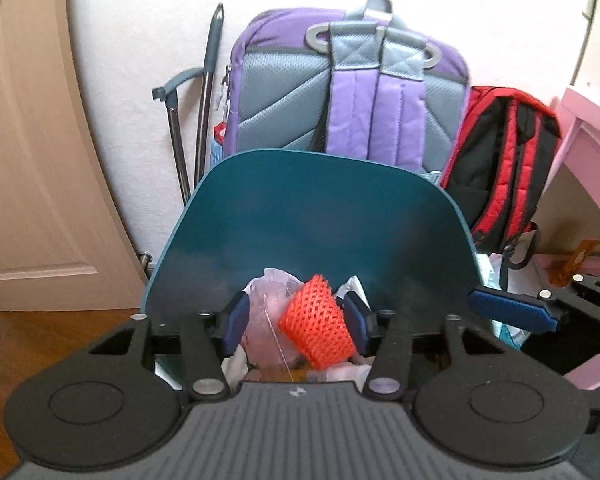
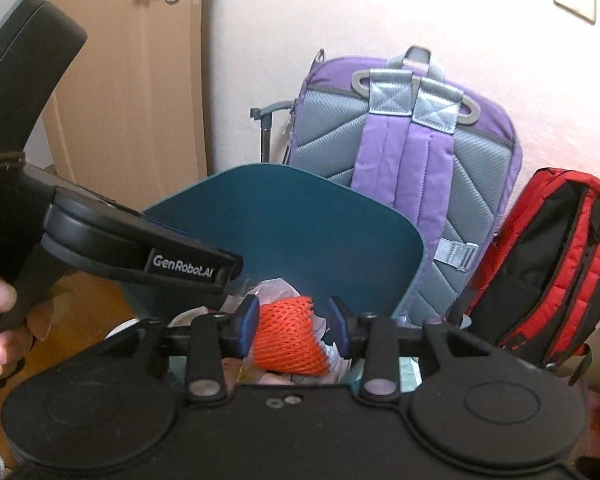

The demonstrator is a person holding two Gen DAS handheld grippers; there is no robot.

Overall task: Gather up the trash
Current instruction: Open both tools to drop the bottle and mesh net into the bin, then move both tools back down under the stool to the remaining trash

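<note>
You see an orange net lying tilted on top of crumpled pink plastic and white paper in the bin, whose teal lid stands open.

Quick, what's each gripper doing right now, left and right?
Left gripper: open; the orange foam mesh sleeve and pink plastic bag sit between its pads.
Right gripper: open, with nothing gripped.

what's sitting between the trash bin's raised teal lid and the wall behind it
A purple and grey backpack leans against the wall, directly behind the teal lid; a red and black backpack stands to its right. Both wrist views show this.
</note>
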